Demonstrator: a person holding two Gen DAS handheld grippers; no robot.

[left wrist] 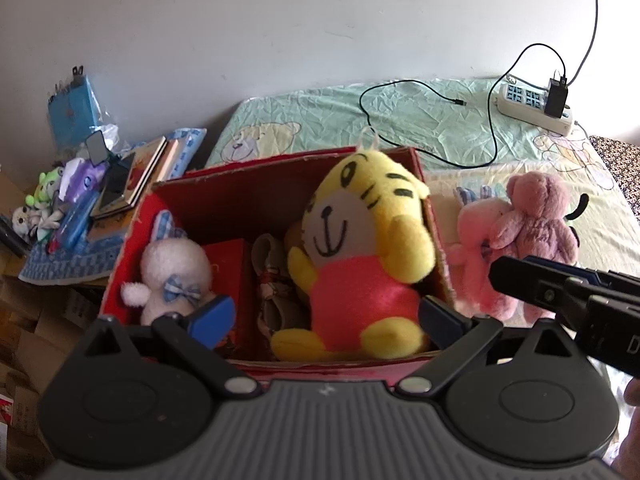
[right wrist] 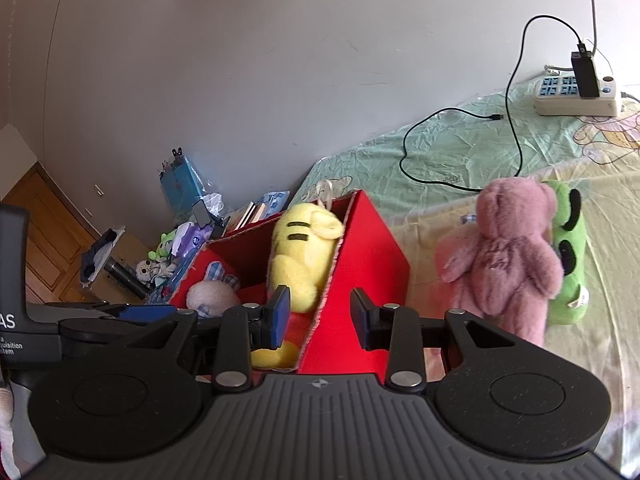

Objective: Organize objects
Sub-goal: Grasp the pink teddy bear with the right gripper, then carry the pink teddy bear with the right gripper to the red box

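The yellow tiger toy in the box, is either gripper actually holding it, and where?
Neither. The left gripper is open, its fingers either side of the yellow tiger toy without clamping it. The right gripper is open and empty.

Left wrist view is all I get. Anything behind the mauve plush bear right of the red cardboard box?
Observer: Yes. A green plush toy with black eye patches leans against the mauve plush bear on its far side.
Operator: Right gripper state? I see only its side.
Observer: Right gripper is open and empty, straddling the red cardboard box wall.
Operator: Is that wall intact?
Observer: Its outer face is plain red with no visible tears.
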